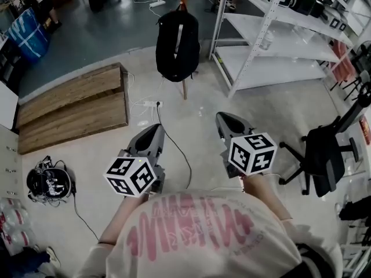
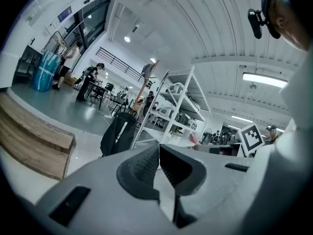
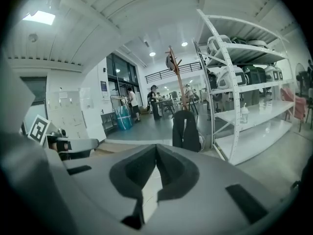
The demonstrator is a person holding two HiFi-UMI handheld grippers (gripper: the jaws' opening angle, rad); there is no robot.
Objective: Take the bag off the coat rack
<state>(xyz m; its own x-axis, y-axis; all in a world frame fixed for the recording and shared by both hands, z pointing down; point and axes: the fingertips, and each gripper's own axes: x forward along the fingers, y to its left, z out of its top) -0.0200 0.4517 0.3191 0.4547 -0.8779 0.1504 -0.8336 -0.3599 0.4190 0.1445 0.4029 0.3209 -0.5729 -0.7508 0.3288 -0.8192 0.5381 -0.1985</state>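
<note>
Left claw (image 1: 154, 131), right claw (image 1: 223, 119) closed; bag (image 1: 177, 45) well ahead on rack (image 1: 184, 90)

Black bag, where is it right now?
In the head view the black bag hangs on the wooden coat rack at top middle, just left of the white shelves.

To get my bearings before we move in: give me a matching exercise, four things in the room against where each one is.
Things:
1 bag
2 shelving unit
3 office chair
4 wooden boards

Places:
A flat on the floor, left of the coat rack
B on the floor at the far right
C hanging on the coat rack
D standing just right of the coat rack

Pairs: 1-C, 2-D, 3-B, 4-A
</note>
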